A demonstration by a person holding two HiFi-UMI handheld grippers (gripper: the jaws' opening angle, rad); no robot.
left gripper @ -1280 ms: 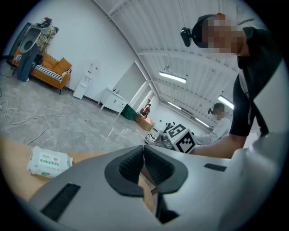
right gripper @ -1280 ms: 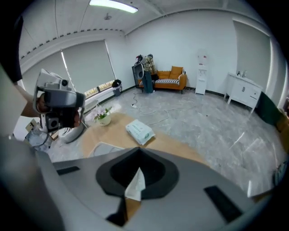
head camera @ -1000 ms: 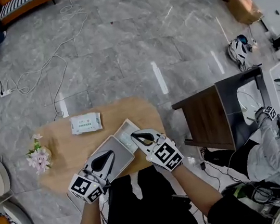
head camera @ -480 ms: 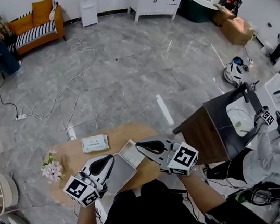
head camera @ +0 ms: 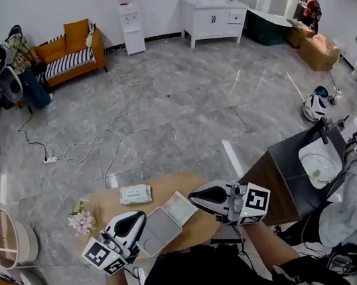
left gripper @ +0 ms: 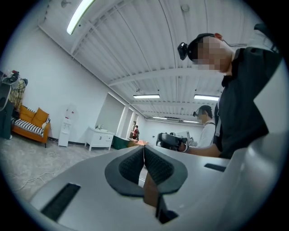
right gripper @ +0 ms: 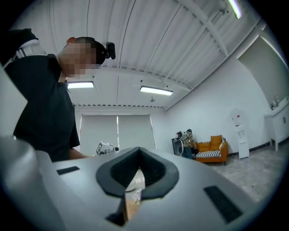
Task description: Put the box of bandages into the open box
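Since the flat white packet [head camera: 135, 193], which I take to be the box of bandages though the head view shows it too small to be sure, lies on the table [head camera: 101, 204] just beyond the open box [head camera: 153, 231] and apart from it, the task stands at its first step, the reach; nothing that I can see has gone in. The left gripper [head camera: 143, 214] hovers at the left edge of the open box, its jaws pressed together on nothing; the right gripper [head camera: 191, 197] hangs just right of the open box, past its white lid [head camera: 179, 207], likewise clenched and empty; both point out across the room rather than down at the table. A bunch of flowers [head camera: 81, 221] stands left of the open box.

The next move, as I judge it, calls for one gripper to tip down, spread its jaws and pass over the open box to the packet beyond; the packet looks flat and soft, so the jaws had best take it by an edge; then it wants carrying back and lowering into the open box, clear of the lid.
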